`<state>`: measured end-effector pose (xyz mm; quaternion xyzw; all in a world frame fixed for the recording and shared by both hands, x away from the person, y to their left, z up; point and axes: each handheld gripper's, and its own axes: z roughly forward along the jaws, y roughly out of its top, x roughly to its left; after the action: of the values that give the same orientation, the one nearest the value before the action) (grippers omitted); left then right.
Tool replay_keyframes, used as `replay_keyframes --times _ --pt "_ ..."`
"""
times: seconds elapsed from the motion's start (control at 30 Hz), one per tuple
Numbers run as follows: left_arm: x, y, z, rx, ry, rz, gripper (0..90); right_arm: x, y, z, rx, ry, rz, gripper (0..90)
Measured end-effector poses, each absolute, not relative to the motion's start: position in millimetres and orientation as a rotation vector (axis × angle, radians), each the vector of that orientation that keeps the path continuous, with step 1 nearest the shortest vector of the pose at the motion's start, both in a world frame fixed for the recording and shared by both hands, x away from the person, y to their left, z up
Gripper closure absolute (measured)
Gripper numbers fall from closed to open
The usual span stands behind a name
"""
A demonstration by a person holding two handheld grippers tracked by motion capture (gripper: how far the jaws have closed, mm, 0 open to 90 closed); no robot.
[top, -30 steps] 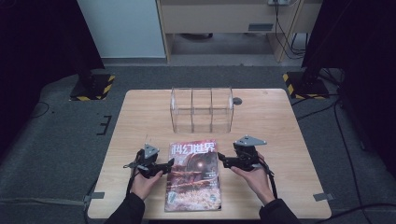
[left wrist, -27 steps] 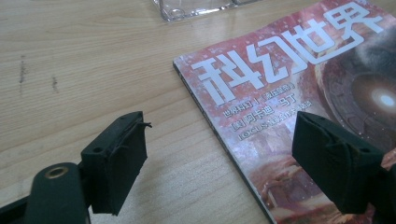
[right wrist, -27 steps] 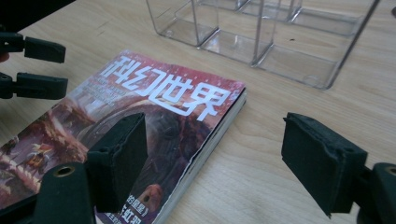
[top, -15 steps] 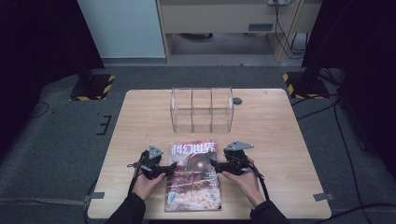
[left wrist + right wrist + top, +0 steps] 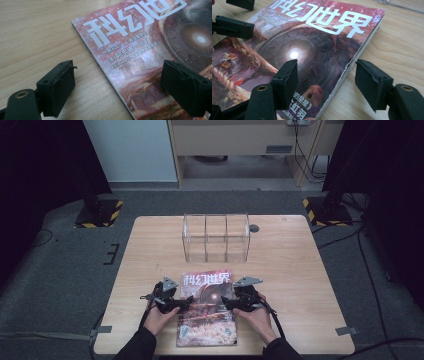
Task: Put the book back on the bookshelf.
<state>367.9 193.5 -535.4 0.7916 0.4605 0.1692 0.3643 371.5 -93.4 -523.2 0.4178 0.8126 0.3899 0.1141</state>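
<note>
High view is showing the magazine (image 5: 207, 307) lying lower centre, both grippers straddling its side edges: left gripper (image 5: 187, 303) opening wide, right gripper (image 5: 225, 303) narrowing, neither gripping. Next probably pinching both edges.

Left gripper (image 5: 186, 303) fingers apart, opening; right gripper (image 5: 225, 302) closing.

Lettering on the cover of the red, glossy paperback magazine (image 5: 206, 310)

Big white characters across the cover's top read 科幻世界. Beneath them, in the left gripper view, smaller white lines include 阿卡迪·马丁 and "LOCUS"; the rest is too fine to read. In the right gripper view, white characters 的星星 and 红羽 stand near the cover's lower edge.
</note>
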Motion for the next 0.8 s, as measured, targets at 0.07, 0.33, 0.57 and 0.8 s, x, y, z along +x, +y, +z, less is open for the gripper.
replay_keyframes --times 0.07,0.33,0.57,0.8 --pt "368.4 191.7 -535.8 2.035 1.188 0.434 8.9 371.3 -91.9 -524.4 1.227 2.389 1.138 35.3" --pt "370.5 186.9 -536.3 2.056 1.191 0.429 1.5 372.0 -89.9 -527.8 1.217 2.384 1.126 34.0" --pt "367.0 184.3 -535.2 2.036 1.149 0.410 13.5 372.1 -88.0 -530.4 1.234 2.383 1.125 31.7" --pt "365.4 181.1 -533.4 2.033 1.151 0.400 21.6 372.7 -86.8 -531.9 1.240 2.381 1.130 28.6"
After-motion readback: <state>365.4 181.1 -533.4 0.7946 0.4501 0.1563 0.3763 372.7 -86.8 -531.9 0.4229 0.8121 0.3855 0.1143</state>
